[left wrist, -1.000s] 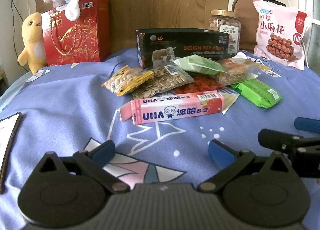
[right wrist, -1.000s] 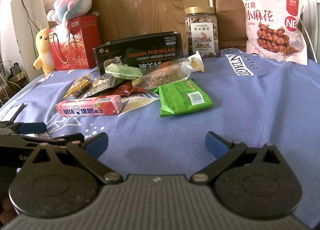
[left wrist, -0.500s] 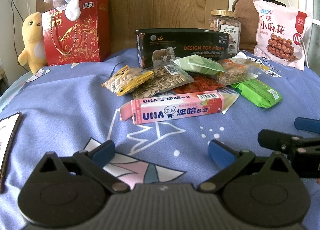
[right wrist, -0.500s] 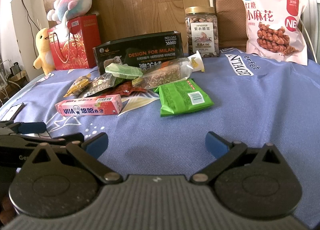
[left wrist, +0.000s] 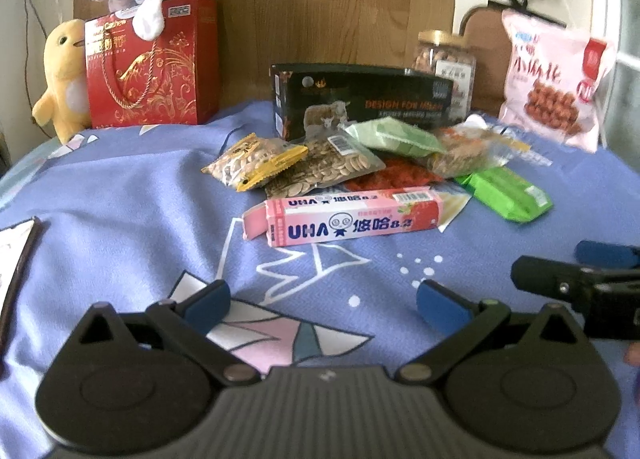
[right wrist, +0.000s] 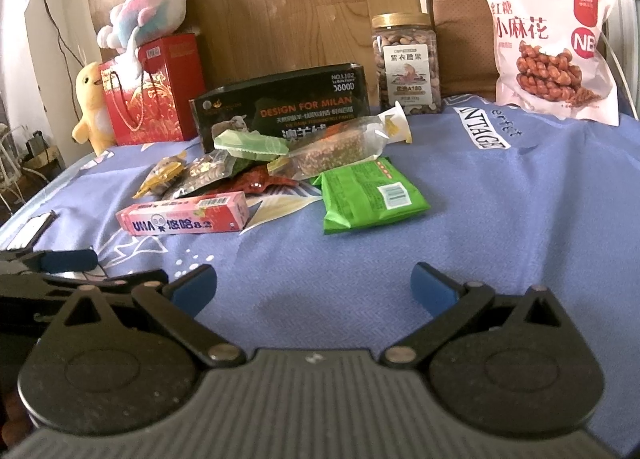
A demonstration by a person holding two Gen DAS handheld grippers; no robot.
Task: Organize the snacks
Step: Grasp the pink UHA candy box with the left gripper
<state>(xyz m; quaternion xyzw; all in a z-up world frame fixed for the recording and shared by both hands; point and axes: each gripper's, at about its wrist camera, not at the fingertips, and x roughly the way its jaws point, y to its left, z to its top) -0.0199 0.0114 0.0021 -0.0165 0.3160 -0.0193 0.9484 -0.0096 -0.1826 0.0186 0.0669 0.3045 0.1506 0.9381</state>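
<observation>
A heap of snack packets lies mid-cloth: a pink UHA candy box (left wrist: 352,217) (right wrist: 186,216), a yellow seed packet (left wrist: 252,161), a clear seed packet (left wrist: 324,171), a red packet (left wrist: 394,177), a pale green packet (left wrist: 394,135), a grain bar (right wrist: 340,147) and a bright green packet (left wrist: 506,195) (right wrist: 368,195). My left gripper (left wrist: 322,305) is open and empty, well short of the pink box. My right gripper (right wrist: 314,291) is open and empty, short of the bright green packet.
A black box (left wrist: 360,99) stands behind the heap. A nut jar (right wrist: 406,63) and a big pink snack bag (right wrist: 552,43) stand at the back right. A red gift bag (left wrist: 154,63) with plush toys stands back left. A phone (left wrist: 16,259) lies at the left edge.
The left wrist view has shifted slightly and blurred, so the left gripper is moving a little. The snacks have not moved and both grippers stay open.
</observation>
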